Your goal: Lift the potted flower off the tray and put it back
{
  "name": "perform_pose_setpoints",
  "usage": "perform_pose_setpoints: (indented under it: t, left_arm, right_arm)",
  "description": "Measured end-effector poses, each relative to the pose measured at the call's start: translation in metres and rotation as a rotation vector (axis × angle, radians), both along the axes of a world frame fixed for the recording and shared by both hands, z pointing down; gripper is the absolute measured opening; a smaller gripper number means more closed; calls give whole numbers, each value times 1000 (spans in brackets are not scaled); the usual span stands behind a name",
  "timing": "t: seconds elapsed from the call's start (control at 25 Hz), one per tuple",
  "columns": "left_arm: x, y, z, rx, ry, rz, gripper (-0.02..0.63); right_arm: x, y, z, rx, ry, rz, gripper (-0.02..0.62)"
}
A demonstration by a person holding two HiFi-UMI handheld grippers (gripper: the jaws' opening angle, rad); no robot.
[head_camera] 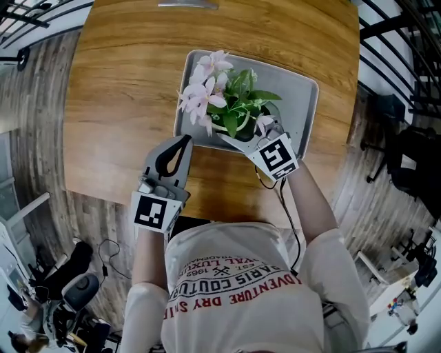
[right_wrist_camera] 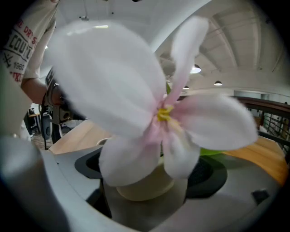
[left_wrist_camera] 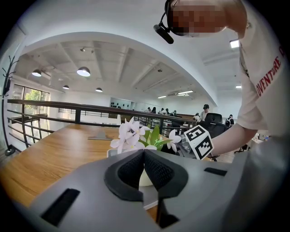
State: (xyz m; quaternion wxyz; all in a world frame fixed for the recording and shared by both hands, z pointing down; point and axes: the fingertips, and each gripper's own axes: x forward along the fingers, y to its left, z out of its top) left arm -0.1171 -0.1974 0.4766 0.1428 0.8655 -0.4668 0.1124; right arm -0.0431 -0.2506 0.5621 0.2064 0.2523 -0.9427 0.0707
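Note:
The potted flower (head_camera: 234,103), pale pink blooms and green leaves in a cream pot, is at the near edge of the grey tray (head_camera: 303,103). My right gripper (head_camera: 249,136) reaches in from the near side and is shut on the pot. In the right gripper view the cream pot (right_wrist_camera: 145,186) fills the gap between the dark pads (right_wrist_camera: 88,165), and a big blurred bloom (right_wrist_camera: 136,104) hides most else. Whether the pot rests on the tray I cannot tell. My left gripper (head_camera: 185,141) is shut and empty by the tray's near left corner; in its view (left_wrist_camera: 144,154) the flower (left_wrist_camera: 136,136) stands just beyond.
The tray lies on a wooden table (head_camera: 124,89) with bare wood to its left and behind it. A flat grey object (head_camera: 187,4) lies at the table's far edge. Black railings (head_camera: 393,27) run beyond the table, and office chairs stand on the floor at the right.

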Motion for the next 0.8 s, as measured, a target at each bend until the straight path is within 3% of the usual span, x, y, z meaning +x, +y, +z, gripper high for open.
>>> perform_pose_setpoints:
  t: [0.28, 0.6, 0.64, 0.68, 0.72, 0.76, 0.8]
  left_arm:
    - [9, 4, -22, 21, 32, 66, 14]
    - [3, 18, -62, 129, 34, 170, 14]
    - [1, 20, -67, 140, 35, 183, 14]
    - [-2, 23, -73, 150, 33, 195, 14]
    - [-4, 25, -78, 160, 31, 205, 14]
    - [-6, 27, -83, 170, 30, 215, 14]
    - [-8, 28, -89, 181, 29, 223, 15]
  right_arm:
    - [29, 10, -22, 6, 14, 156, 491]
    - [66, 35, -78, 43, -8, 426, 477]
    - [71, 37, -89, 62, -18, 479, 444]
    - [76, 39, -101, 88, -28, 543, 349]
    - [83, 41, -112, 117, -38, 607, 197]
    - [87, 43, -123, 143, -46, 658, 138]
    - [90, 47, -132, 164, -50, 692, 138]
